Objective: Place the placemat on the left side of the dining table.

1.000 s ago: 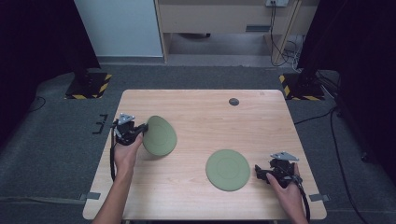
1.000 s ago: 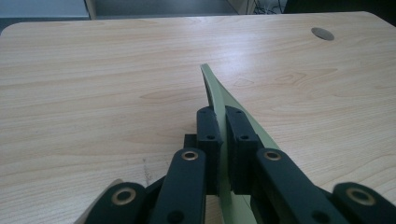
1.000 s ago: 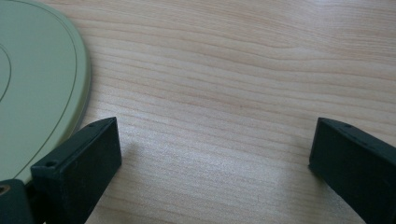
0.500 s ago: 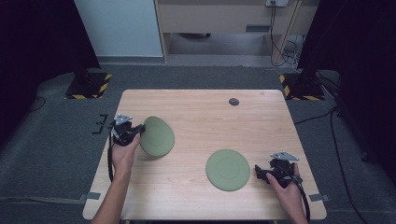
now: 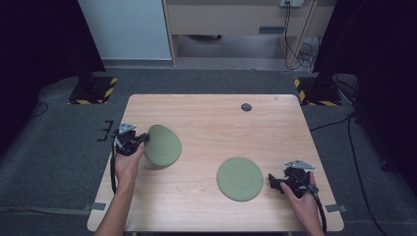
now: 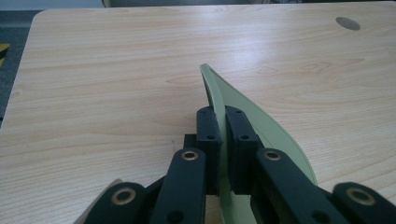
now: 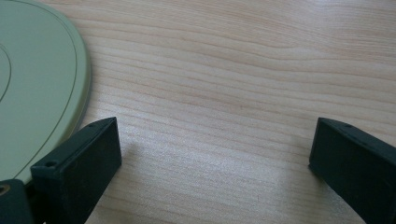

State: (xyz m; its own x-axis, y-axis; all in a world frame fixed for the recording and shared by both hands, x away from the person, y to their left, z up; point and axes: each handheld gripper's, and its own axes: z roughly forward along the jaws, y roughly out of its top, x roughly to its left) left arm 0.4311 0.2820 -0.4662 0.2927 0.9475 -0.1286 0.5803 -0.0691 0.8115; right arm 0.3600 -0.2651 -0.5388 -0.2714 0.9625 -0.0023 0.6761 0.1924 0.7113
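High view: left gripper [image 5: 139, 141] sits left of centre in frame, clamped on the rim of a green plate [image 5: 163, 145] that's tilted up off the wooden table [image 5: 211, 123], plate extending right from the jaws. Left gripper view, lower centre: both black pads pinch the plate's [image 6: 261, 126] thin edge, narrow gap, plate standing near upright and curving away to the right, one edge close to the tabletop; contact with the wood can't be told.

Second green plate [image 5: 240, 178] lies flat, lower centre-right of high view. Right gripper [image 5: 275, 182] rests just right of it, lower right of frame, jaws spread wide with nothing between them. Right gripper view: flat plate's [image 7: 32, 93] rim at upper left, right next to the left-hand pad, bare wood between the two pads; touching or not, can't tell.

Materials: plates matte olive green, round, thin, smooth, faint concentric ring lines, slightly raised rim. Table light wood-grain laminate, rounded corners, small dark round disc [image 5: 246, 106] near the upper centre-right edge. Jaws black, blocky, matte, brass-coloured pivot pins. Grey three-cornered plates on top of the grippers. Floor grey carpet.
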